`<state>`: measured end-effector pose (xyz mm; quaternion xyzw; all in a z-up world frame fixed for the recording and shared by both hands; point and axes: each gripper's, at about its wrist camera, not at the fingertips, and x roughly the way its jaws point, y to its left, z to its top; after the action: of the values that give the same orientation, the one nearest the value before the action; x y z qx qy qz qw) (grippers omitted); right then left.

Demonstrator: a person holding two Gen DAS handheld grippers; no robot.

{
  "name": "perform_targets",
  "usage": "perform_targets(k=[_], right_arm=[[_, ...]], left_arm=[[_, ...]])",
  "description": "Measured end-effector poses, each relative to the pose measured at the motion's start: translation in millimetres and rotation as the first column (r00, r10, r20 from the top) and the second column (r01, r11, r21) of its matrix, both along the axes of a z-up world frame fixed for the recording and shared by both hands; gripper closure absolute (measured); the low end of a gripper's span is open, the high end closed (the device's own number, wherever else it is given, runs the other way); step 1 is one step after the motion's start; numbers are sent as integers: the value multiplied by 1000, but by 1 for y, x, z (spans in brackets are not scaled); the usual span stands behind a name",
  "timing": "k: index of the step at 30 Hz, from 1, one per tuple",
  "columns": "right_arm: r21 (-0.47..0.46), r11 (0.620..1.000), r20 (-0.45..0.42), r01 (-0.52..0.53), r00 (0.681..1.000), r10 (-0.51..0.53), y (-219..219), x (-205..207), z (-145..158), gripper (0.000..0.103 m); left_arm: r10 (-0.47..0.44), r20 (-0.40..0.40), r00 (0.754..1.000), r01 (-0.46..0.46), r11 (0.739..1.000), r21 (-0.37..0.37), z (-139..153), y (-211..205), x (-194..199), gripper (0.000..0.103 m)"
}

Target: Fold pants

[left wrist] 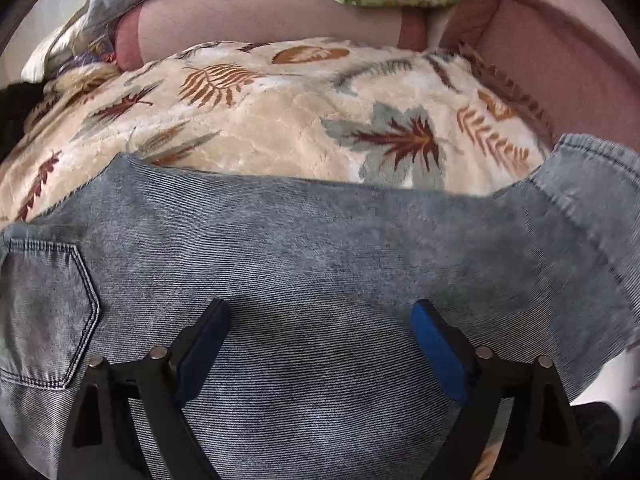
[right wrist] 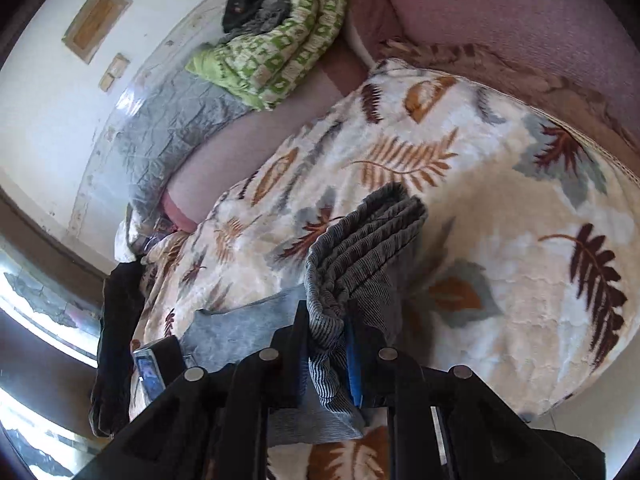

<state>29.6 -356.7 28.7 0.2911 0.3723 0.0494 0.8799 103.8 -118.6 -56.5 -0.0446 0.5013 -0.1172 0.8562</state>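
Pants (left wrist: 304,248) flat on blanket (left wrist: 256,120) | left tool (left wrist: 320,320) spread above denim, gripping nothing | right tool (right wrist: 326,320) pinching bunched hem (right wrist: 360,240) (thick layers) | risk: slipping out, fold skewing

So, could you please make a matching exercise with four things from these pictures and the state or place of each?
Things:
1. left gripper
2. right gripper
3. green patterned quilt
4. back pocket

States or places:
A. folded, at the far end of the bed
B. open above the flat denim
C. stitched on the jeans, at the left in the left wrist view
D. shut on a bunched part of the jeans

Pairs: 1-B, 2-D, 3-A, 4-C
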Motion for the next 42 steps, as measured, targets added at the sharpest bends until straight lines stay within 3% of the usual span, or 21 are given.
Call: perform_targets(k=[2, 4, 8, 11, 15, 18, 24, 26, 28, 31, 36, 42], right_arm=[[-14, 998, 21, -68, 997, 68, 34, 6, 6, 86], [-32, 989, 36, -142, 989, 143, 70, 8, 6, 86], [-72, 955, 27, -288, 956, 291, 145, 13, -10, 86], [-71, 927, -32, -369, 929, 368, 190, 17, -42, 86], [-41, 902, -135, -429, 897, 420, 220, 21, -96, 86], [-7, 901, -124, -434, 894, 430, 216, 17, -104, 86], [164, 884, -118, -438, 881, 459, 192, 25, -112, 81], [255, 860, -95, -442, 873, 478, 178, 15, -110, 67], [307, 846, -62, -436, 878, 475, 162, 1, -104, 39], [292, 851, -23, -436, 887, 462, 137, -20, -94, 35], [286, 892, -26, -349, 928, 372, 89, -39, -93, 35], [380, 883, -38, -275, 949, 312, 64, -42, -111, 35]], left_arm=[[82, 13, 997, -81, 991, -103, 14, 34, -1, 18], [182, 48, 982, -173, 974, -145, 28, 73, -8, 18], [328, 77, 942, -312, 935, -171, 40, 146, -20, 18], [387, 88, 918, -371, 916, -155, 42, 184, -29, 18], [402, 76, 912, -389, 909, -148, 41, 210, -36, 18], [388, 82, 918, -375, 916, -140, 43, 205, -34, 18], [307, 95, 947, -291, 944, -154, 58, 170, -29, 18], [291, 98, 952, -273, 948, -163, 63, 162, -30, 18], [274, 107, 956, -255, 953, -161, 67, 154, -30, 18], [260, 99, 960, -245, 959, -141, 65, 147, -30, 18], [259, -36, 965, -261, 949, -178, 39, 151, -43, 18], [183, -210, 960, -243, 918, -312, 20, 143, -60, 23]])
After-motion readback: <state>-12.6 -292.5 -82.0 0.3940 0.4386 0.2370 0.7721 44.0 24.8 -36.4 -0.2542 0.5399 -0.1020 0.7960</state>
